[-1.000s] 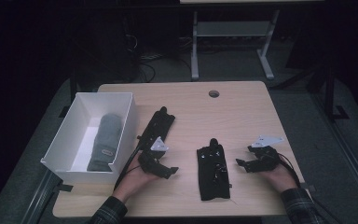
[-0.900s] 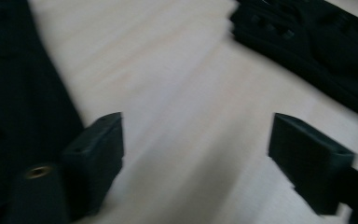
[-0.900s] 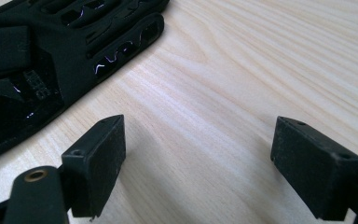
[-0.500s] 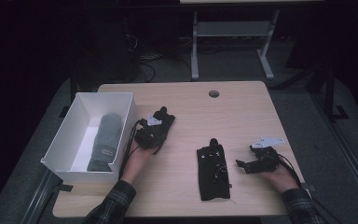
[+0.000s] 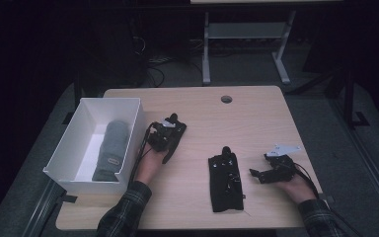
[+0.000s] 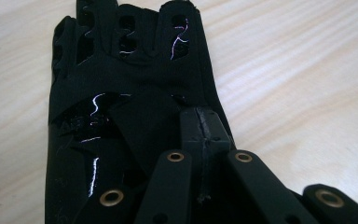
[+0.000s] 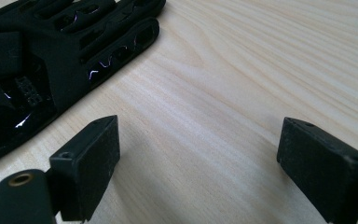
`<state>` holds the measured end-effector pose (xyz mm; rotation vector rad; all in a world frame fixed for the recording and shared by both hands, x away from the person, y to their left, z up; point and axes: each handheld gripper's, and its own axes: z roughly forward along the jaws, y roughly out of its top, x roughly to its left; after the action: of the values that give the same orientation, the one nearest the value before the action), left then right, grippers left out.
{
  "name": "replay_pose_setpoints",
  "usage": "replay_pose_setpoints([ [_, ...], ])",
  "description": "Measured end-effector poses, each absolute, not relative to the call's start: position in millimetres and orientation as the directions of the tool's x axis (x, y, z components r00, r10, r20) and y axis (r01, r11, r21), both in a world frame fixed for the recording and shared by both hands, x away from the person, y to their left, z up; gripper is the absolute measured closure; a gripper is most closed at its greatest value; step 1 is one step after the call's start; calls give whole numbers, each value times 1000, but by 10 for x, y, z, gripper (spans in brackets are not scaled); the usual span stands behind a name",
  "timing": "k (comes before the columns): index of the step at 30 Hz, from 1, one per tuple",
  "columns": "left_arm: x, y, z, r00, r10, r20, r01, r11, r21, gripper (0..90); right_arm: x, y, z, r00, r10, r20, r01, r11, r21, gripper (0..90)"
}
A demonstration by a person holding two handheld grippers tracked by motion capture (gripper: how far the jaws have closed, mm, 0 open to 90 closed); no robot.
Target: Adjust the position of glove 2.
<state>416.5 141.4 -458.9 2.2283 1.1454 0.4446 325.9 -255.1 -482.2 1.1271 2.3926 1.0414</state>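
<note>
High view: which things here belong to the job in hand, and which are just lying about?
In the job:
left gripper, shut on the left glove
right gripper, open beside the right glove
white box with the grey roll

Lying about:
table's cable hole
metal stand behind

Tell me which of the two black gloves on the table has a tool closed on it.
The black glove near the white bin: the left tool has just closed, pinching its cuff. The other glove lies untouched mid-table, beside the open right tool.
</note>
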Motion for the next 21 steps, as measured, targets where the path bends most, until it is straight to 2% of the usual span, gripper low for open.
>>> replay_pose_setpoints([
  [6, 3980, 1328, -4577, 624, 782, -1, 609, -485, 628, 896, 3262, -2548, -4822, -649, 760, 36, 544, 430, 720, 130],
  [21, 3496, 1203, -4574, 722, 673, -162, 610, -509, 607, 895, 3260, -2546, -4822, -649, 760, 37, 544, 431, 720, 130],
])
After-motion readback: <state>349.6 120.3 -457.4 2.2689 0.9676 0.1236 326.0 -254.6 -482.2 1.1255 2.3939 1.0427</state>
